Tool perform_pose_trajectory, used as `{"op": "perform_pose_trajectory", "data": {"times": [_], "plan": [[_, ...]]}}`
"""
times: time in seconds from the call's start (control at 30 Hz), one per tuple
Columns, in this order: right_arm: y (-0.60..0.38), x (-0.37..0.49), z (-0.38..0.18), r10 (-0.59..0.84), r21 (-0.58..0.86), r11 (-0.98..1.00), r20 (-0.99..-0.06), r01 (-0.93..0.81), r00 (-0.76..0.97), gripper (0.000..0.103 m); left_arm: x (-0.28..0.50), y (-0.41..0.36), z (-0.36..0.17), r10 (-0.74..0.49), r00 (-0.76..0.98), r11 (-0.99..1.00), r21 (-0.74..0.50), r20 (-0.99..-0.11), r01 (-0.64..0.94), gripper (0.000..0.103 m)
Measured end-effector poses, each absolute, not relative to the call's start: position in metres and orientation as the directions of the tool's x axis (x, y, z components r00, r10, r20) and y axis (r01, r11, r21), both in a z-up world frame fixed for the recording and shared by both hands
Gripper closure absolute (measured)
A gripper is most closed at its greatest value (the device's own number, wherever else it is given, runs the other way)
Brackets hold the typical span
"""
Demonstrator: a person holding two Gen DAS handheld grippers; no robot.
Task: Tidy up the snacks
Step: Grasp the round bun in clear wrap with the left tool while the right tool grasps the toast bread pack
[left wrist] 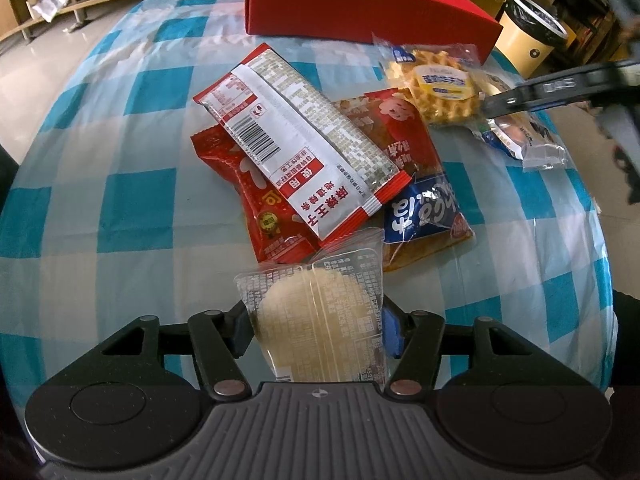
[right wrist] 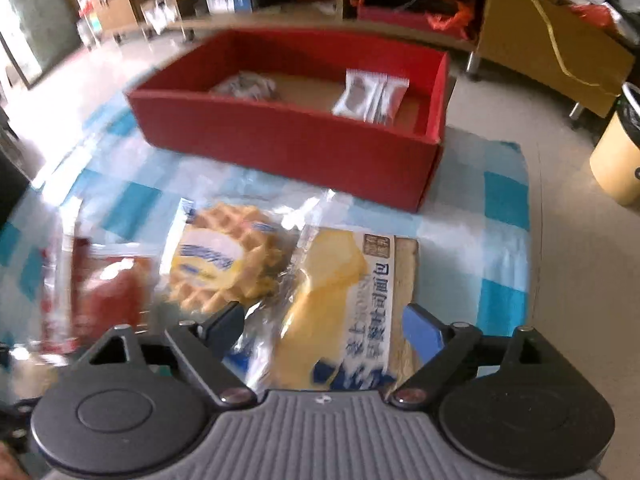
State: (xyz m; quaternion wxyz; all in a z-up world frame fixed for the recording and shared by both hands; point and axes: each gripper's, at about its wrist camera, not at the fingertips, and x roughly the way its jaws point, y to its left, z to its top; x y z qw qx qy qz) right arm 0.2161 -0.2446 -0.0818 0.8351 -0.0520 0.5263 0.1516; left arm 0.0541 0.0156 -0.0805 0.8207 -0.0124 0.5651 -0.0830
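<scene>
With the red box (right wrist: 288,136) waiting at twelve o'clock, the left gripper (left wrist: 316,328) clamps a clear-wrapped pale cake (left wrist: 316,320) whose slick film could slip free, while the right gripper (right wrist: 324,324) spreads its jaws wide, straddling the bread packet (right wrist: 344,292) without visibly pinching it.

We see the red box (left wrist: 360,4) cut off by the left wrist view's top edge; motion blur smears the red packets (right wrist: 104,280) in the right wrist view.
</scene>
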Motion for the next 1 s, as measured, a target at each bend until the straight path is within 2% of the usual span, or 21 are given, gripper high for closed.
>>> {"op": "perform_pose_trajectory", "data": {"times": [0.03, 0.1, 0.23, 0.37, 0.43, 0.53, 0.73, 1.0], "plan": [[-0.246, 0.219, -0.087, 0.202, 0.079, 0.949, -0.895, -0.305, 0.398, 0.009, 0.055, 0.016, -0.080, -0.154, 0.347, 0.985, -0.118, -0.925, 0.123, 0.034], [-0.249, 0.223, -0.095, 0.211, 0.099, 0.954, -0.893, -0.282, 0.399, 0.002, 0.055, 0.016, -0.080, -0.160, 0.345, 0.984, -0.124, -0.925, 0.124, 0.033], [-0.254, 0.213, -0.106, 0.215, 0.124, 0.961, -0.898, -0.249, 0.383, 0.002, 0.056, 0.013, -0.080, -0.157, 0.345, 0.984, -0.118, -0.925, 0.132, 0.032], [-0.271, 0.213, -0.106, 0.271, 0.218, 0.960, -0.887, -0.178, 0.374, 0.003, 0.054, 0.011, -0.081, -0.147, 0.351, 0.985, -0.103, -0.925, 0.141, 0.032], [-0.271, 0.211, -0.103, 0.252, 0.205, 0.965, -0.892, -0.163, 0.374, 0.016, 0.055, 0.011, -0.081, -0.142, 0.352, 0.985, -0.096, -0.925, 0.144, 0.032], [-0.269, 0.200, -0.092, 0.244, 0.199, 0.968, -0.887, -0.154, 0.392, 0.028, 0.054, 0.011, -0.080, -0.137, 0.354, 0.986, -0.093, -0.925, 0.140, 0.035], [-0.268, 0.152, -0.079, 0.183, 0.125, 0.980, -0.871, -0.155, 0.457, 0.032, 0.053, 0.014, -0.079, -0.142, 0.350, 0.987, -0.103, -0.926, 0.127, 0.037], [-0.273, 0.073, -0.060, 0.179, 0.145, 0.984, -0.820, -0.106, 0.543, 0.036, 0.049, 0.012, -0.080, -0.110, 0.363, 0.989, -0.063, -0.925, 0.137, 0.037]]}}
